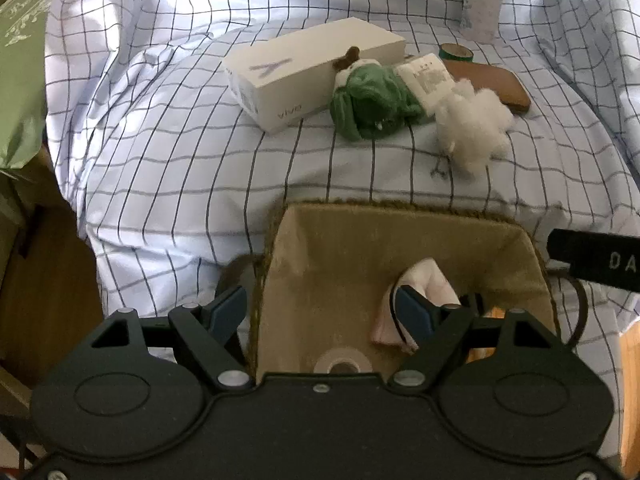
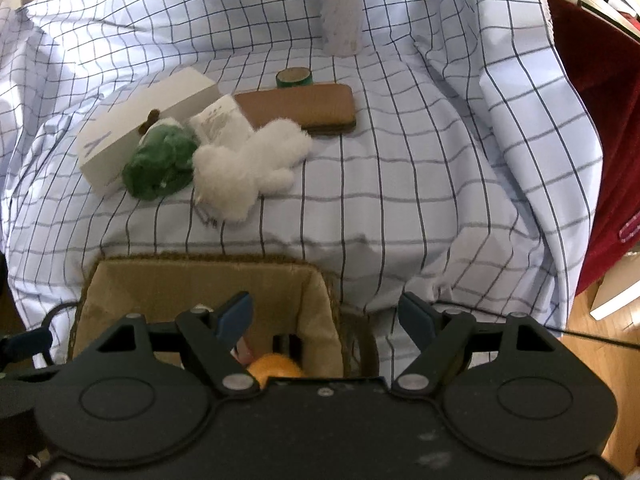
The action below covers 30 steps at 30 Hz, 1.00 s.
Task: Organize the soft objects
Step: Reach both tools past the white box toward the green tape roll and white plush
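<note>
Left gripper (image 1: pixel 322 312): tilted steeply downward over the near left corner of the fabric-lined basket (image 1: pixel 400 216). Jaws stand apart with nothing pinched; the left fingertip is outside the basket's left wall, the right fingertip is over the interior, in front of a folded pink-and-white cloth (image 1: pixel 424 284).

Right gripper (image 2: pixel 326 316): likewise tilted steeply downward, over the basket's (image 2: pixel 200 268) right wall. Jaws spread and empty; the left fingertip is over the interior, the right fingertip is outside, above the checked sheet (image 2: pixel 400 200).

Basket contents: the folded cloth lies against the right side in the left wrist view. A roll of pale tape (image 1: pixel 342 362) lies on the floor of the basket. An orange round object (image 2: pixel 276 366) shows at the near edge in the right wrist view; its nature cannot be determined.

Remaining soft objects, all on the sheet beyond the basket:
- Green plush toy (image 1: pixel 372 100), with small brown parts at its top, touching the long side of a white carton (image 1: pixel 308 68).
- White fluffy plush (image 1: pixel 474 120), just right of the green one, with a white printed tag (image 1: pixel 426 76) between them.

Other items: a flat brown case (image 2: pixel 304 108) behind the white plush, a green tape roll (image 2: pixel 293 77) at its far edge, and a pale upright cylinder (image 2: pixel 340 8) farther back.
</note>
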Tool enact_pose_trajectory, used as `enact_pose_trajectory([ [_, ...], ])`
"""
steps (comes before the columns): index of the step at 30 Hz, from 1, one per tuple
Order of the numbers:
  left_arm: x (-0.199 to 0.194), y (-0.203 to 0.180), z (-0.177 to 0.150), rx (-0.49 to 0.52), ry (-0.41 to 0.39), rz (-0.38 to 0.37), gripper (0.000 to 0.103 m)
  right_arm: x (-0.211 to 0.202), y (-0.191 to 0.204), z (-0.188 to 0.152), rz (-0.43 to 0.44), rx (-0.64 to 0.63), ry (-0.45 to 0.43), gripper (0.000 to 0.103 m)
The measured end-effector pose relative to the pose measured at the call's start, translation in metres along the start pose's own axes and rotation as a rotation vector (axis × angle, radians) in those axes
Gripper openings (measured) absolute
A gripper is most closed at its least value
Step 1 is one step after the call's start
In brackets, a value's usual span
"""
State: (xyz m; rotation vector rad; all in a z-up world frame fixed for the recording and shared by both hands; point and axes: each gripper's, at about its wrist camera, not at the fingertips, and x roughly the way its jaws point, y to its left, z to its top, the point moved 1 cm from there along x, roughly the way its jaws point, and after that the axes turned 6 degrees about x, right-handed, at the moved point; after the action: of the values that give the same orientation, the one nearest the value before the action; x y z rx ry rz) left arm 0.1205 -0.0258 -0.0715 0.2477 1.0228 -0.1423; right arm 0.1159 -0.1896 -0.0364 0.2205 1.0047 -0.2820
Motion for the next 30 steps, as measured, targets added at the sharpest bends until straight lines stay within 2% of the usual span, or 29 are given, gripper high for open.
enact_pose_trajectory([
  [11, 0.029, 0.001, 0.043, 0.01, 0.0, -0.019, 0.077, 0.02, 0.012, 0.06, 0.002, 0.0, -0.05, 0.079],
  [16, 0.036, -0.005, 0.06, 0.033, -0.025, -0.043, 0.077, 0.034, 0.014, 0.092, -0.011, 0.012, -0.074, 0.08],
  [23, 0.039, -0.035, 0.073, 0.099, -0.06, -0.112, 0.077, 0.06, 0.021, 0.143, -0.044, -0.011, -0.116, 0.08],
  [30, 0.048, -0.068, 0.081, 0.172, -0.074, -0.174, 0.076, 0.097, 0.033, 0.191, -0.038, -0.048, -0.096, 0.079],
])
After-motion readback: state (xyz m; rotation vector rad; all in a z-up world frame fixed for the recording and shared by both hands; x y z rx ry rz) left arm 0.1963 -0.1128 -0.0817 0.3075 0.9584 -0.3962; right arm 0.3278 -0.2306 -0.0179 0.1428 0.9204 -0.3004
